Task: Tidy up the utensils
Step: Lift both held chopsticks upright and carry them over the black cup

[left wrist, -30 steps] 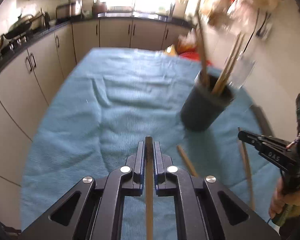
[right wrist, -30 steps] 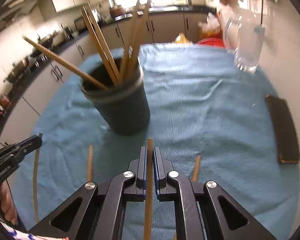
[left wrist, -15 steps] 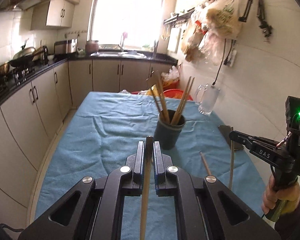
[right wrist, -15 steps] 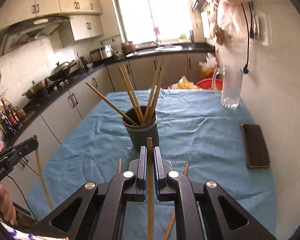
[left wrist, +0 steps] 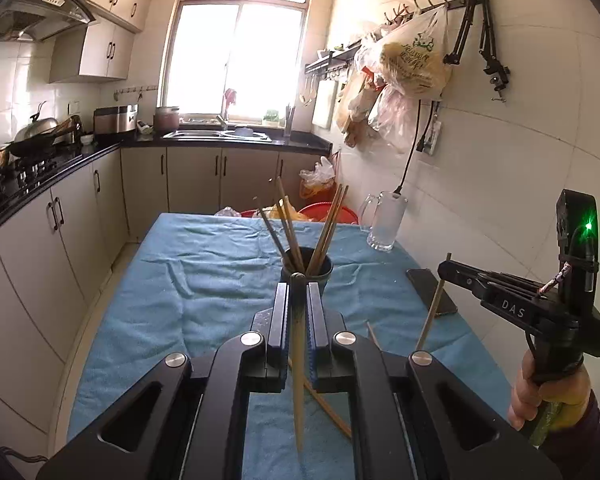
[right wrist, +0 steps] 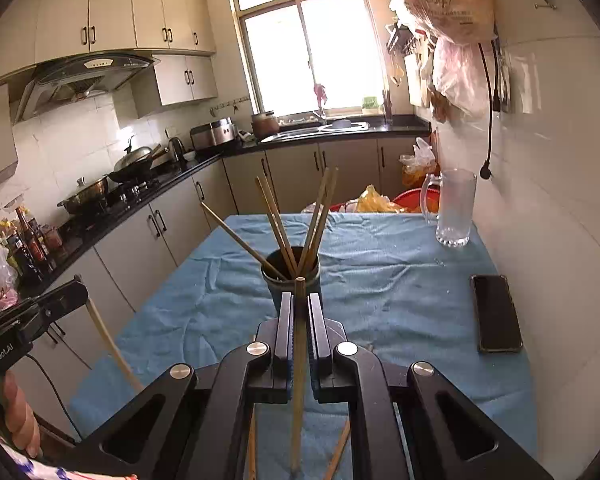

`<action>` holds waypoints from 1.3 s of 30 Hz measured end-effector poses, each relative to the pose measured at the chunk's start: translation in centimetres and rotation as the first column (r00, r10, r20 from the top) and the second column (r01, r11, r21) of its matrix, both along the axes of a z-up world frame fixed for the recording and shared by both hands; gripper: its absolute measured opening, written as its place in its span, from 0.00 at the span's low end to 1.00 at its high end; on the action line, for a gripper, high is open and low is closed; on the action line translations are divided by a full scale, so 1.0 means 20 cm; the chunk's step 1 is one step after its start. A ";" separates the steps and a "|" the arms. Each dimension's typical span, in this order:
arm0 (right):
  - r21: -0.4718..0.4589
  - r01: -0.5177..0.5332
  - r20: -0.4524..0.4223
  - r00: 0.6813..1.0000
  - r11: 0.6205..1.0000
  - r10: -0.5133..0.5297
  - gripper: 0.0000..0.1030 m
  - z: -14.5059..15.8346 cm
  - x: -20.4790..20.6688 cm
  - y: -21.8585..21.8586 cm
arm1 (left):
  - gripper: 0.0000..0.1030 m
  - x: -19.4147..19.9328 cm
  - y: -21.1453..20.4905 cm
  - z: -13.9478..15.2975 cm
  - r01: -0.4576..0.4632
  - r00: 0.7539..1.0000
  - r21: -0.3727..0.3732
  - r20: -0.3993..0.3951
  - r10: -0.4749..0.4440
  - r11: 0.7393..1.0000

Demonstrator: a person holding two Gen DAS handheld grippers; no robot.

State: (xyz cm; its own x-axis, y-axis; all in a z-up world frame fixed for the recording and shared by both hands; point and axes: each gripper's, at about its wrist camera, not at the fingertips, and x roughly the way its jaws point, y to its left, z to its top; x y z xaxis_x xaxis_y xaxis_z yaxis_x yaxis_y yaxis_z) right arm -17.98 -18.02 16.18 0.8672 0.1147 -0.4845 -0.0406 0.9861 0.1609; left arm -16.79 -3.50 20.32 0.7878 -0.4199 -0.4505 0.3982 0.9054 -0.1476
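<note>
**Both hand-held grippers up with a chopstick each, holder dead ahead**

The left hand-held gripper (left wrist: 298, 300) is clamped on a chopstick (left wrist: 298, 380) that hangs down between its jaws, and the right hand-held gripper (right wrist: 299, 308) pinches its own chopstick (right wrist: 299, 360) the same way: near-vertical, so, by my reading, each can drop tip-first into a narrow opening. The dark holder (right wrist: 291, 280) stands mid-table at twelve o'clock from both cameras, already bristling with chopsticks fanned against its rim. More loose chopsticks (left wrist: 320, 400) lie on the blue cloth (left wrist: 204, 276) at six o'clock, under the grippers, so there is collecting left to do. A glass mug (right wrist: 454, 208) sits at two o'clock and a phone (right wrist: 495, 312) at three, both well clear of the route. Likely next: carry both sticks over the holder.
</note>
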 end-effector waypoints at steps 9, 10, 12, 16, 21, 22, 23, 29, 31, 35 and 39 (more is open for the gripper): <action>-0.010 -0.007 0.053 0.999 1.000 0.007 0.06 0.12 0.05 0.03 | 0.07 0.07 -0.04 0.10 0.027 0.999 -0.019 0.029 -0.027 0.999; -0.013 -0.008 0.058 0.998 1.000 0.008 0.06 0.13 0.06 0.03 | 0.07 0.08 -0.04 0.11 0.029 0.999 -0.020 0.032 -0.029 0.999; -0.023 -0.010 0.072 0.997 1.000 0.012 0.06 0.17 0.08 0.04 | 0.07 0.12 -0.05 0.15 0.033 0.999 -0.018 0.041 -0.032 0.999; -0.040 -0.012 0.103 0.995 0.999 0.016 0.06 0.27 0.13 0.05 | 0.07 0.20 -0.08 0.23 0.037 0.998 -0.016 0.056 -0.036 0.999; -0.062 -0.014 0.144 0.989 0.998 0.023 0.06 0.39 0.21 0.07 | 0.07 0.34 -0.12 0.35 0.025 0.997 -0.016 0.077 -0.024 1.000; -0.063 -0.013 0.153 0.988 0.998 0.023 0.06 0.41 0.23 0.07 | 0.07 0.37 -0.13 0.37 0.020 0.997 -0.017 0.078 -0.019 1.000; -0.064 -0.012 0.158 0.987 0.998 0.022 0.06 0.43 0.25 0.07 | 0.07 0.41 -0.14 0.39 0.015 0.997 -0.020 0.077 -0.014 1.000; -0.065 -0.003 0.181 0.983 0.998 0.015 0.06 0.52 0.41 0.07 | 0.07 0.62 -0.23 0.47 0.000 0.997 -0.023 0.077 0.002 1.000; -0.065 0.003 0.184 0.983 0.998 0.009 0.06 0.54 0.46 0.07 | 0.07 0.67 -0.26 0.49 -0.005 0.996 -0.019 0.087 0.007 1.000; -0.054 0.022 0.187 0.982 0.998 -0.011 0.06 0.54 0.56 0.05 | 0.07 0.78 -0.32 0.50 -0.009 0.996 -0.021 0.086 0.010 1.000; -0.031 0.044 0.170 0.985 0.999 -0.038 0.06 0.50 0.67 0.00 | 0.07 0.90 -0.36 0.45 -0.015 0.998 -0.017 0.061 0.016 1.000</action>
State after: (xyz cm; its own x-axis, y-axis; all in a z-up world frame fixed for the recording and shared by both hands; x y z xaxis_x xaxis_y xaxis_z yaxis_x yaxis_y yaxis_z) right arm -4.51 -17.94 26.16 0.9409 0.0626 -0.3329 -0.0233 0.9924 0.1207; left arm 1.13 -10.71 29.34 0.8203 -0.4142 -0.3945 0.3927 0.9092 -0.1380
